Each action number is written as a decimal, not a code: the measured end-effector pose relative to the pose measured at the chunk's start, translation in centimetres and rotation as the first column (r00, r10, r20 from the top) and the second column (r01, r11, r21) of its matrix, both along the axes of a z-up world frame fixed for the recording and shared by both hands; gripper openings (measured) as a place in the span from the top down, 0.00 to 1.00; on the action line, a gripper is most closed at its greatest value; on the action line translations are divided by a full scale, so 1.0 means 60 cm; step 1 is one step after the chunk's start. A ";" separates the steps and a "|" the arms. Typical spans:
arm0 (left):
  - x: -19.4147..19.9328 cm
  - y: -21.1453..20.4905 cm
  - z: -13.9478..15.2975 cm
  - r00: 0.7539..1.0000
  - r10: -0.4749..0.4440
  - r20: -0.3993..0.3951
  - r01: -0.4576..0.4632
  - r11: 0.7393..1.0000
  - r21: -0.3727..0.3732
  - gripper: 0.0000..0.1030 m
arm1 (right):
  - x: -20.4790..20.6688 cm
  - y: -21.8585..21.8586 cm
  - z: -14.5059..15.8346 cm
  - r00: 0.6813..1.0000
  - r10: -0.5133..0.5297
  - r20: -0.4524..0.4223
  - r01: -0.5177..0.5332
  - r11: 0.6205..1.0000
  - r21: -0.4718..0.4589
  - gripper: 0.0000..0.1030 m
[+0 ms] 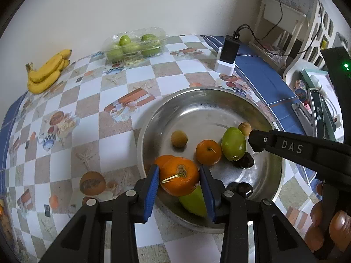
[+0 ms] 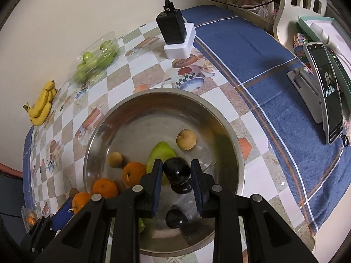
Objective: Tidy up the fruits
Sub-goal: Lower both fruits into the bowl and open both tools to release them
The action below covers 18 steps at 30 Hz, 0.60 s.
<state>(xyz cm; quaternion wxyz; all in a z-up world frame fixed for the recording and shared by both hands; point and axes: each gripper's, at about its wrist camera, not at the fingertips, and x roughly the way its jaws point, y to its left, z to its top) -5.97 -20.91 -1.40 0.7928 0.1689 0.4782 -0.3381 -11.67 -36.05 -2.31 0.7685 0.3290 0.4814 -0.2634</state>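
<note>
Left gripper (image 1: 178, 180) jaws clamp an orange (image 1: 179, 176), half-hiding a green fruit (image 1: 194, 201); right gripper (image 2: 176, 176) jaws grip a dark fruit (image 2: 176, 169).

Soft, even indoor light is falling across both views, neither harsh nor dim. The steel bowl (image 1: 210, 100) is throwing back dull white glare along its far rim and floor, and fruit inside is casting only faint shadows. Fisheye distortion is bending the checkered tablecloth (image 2: 140, 65) toward black vignetted corners. A green indicator light (image 1: 346, 65) is glowing at far right.
</note>
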 end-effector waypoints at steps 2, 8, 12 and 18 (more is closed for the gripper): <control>-0.003 -0.007 -0.002 1.000 -0.013 0.016 0.013 1.000 0.003 0.61 | 0.000 -0.003 -0.005 1.000 -0.007 -0.001 0.007 1.000 0.001 0.73; -0.006 -0.026 -0.006 0.999 -0.037 0.019 0.038 0.999 -0.022 0.61 | 0.000 -0.011 -0.019 0.999 -0.029 -0.017 0.029 1.000 0.005 0.73; -0.011 -0.035 -0.009 0.998 -0.055 0.025 0.056 0.998 -0.015 0.61 | -0.001 -0.013 -0.021 0.999 -0.034 -0.021 0.034 0.999 0.003 0.73; -0.009 -0.034 -0.007 0.998 -0.058 0.020 0.059 0.998 -0.027 0.61 | -0.001 -0.013 -0.016 0.999 -0.042 -0.012 0.042 0.999 -0.006 0.73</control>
